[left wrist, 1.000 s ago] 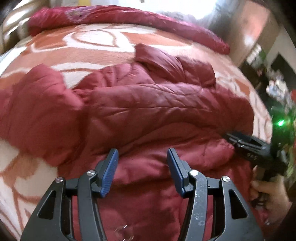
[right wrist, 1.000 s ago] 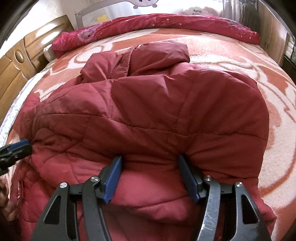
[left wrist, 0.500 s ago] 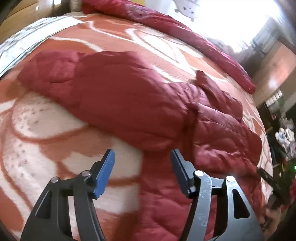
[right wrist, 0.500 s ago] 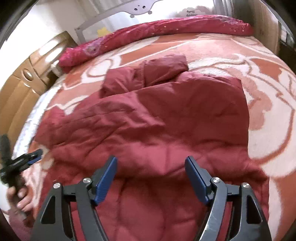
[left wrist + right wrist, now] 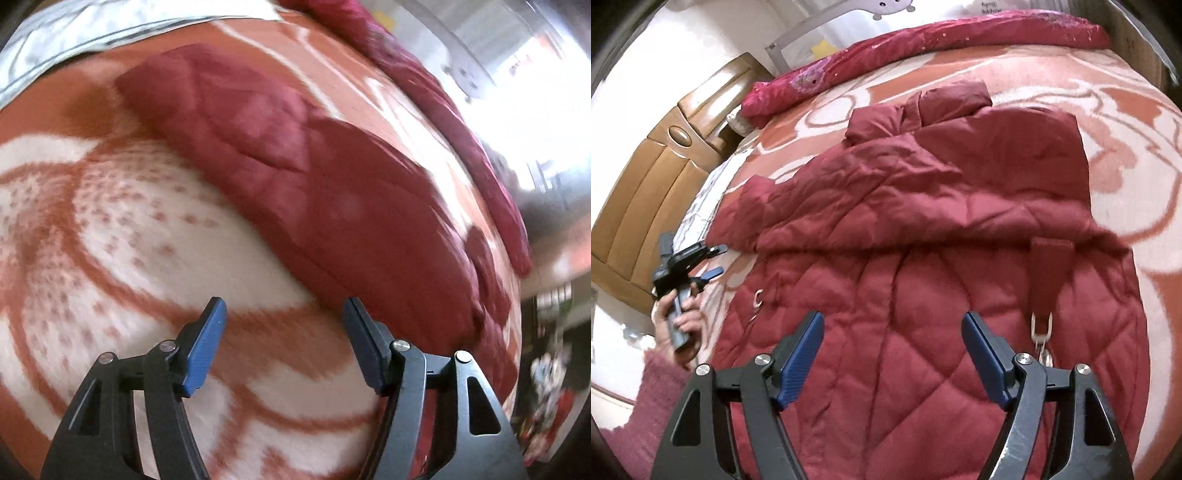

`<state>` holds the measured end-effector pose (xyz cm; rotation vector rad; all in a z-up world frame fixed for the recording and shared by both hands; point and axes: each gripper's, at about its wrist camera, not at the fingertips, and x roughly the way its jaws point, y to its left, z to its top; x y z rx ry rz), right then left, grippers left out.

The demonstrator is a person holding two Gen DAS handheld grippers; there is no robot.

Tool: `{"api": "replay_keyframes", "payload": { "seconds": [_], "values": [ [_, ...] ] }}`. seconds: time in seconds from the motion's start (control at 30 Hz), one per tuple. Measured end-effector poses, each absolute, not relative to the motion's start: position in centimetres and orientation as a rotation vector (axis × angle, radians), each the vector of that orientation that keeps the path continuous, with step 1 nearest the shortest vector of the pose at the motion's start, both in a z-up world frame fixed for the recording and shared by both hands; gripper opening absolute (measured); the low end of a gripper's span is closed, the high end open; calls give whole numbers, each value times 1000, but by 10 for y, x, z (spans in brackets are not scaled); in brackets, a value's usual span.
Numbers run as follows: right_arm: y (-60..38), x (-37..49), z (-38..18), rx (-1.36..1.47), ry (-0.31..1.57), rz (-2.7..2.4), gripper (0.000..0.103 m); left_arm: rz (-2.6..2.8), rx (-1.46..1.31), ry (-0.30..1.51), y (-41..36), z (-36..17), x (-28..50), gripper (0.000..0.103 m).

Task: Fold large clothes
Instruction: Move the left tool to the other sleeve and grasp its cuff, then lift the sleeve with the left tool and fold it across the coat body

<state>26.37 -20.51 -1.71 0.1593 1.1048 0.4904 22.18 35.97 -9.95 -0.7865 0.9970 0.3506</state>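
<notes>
A dark red quilted jacket (image 5: 923, 206) lies spread on the bed, its right side folded over the middle and its collar at the far end. My right gripper (image 5: 892, 317) hovers open above the lower part, with nothing between its fingers. A strap with a white buckle (image 5: 1043, 328) lies just right of it. In the left wrist view the jacket's sleeve (image 5: 295, 166) stretches out across the blanket. My left gripper (image 5: 283, 306) is over bare blanket just short of that sleeve, its jaws opening and empty. It also shows at the left as my left gripper (image 5: 718, 260).
The bed carries an orange and white patterned blanket (image 5: 1126, 147). A rolled red quilt (image 5: 923, 44) lies along the far edge. A wooden headboard (image 5: 646, 184) stands at the left. A person's hand (image 5: 676, 317) in a pink sleeve holds the left gripper.
The right gripper let go of the jacket's folded edge, widened and rose back. The left gripper left the jacket's hem, swung left towards the outstretched sleeve and rolled.
</notes>
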Motion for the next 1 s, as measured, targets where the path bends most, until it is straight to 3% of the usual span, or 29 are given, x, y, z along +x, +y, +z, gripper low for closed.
{"api": "replay_keyframes", "payload": {
  "seconds": [0.4,0.67,0.7,0.77,0.87,1.0],
  "values": [
    [-243,208,27,202,1100,484,79,481,-889,916,415,-116,243,65],
    [-239,187,14,240,1154,497,79,527,-908,874,441,-118,250,63],
    [-234,187,12,241,1162,508,79,525,-881,880,440,-117,253,57],
    [-228,186,11,232,1168,524,79,494,-860,887,440,-115,255,21],
    [-218,184,11,219,1162,552,79,458,-838,862,434,-103,252,10],
    [-212,188,9,218,1154,568,79,385,-758,792,412,-72,250,8]
  ]
}}
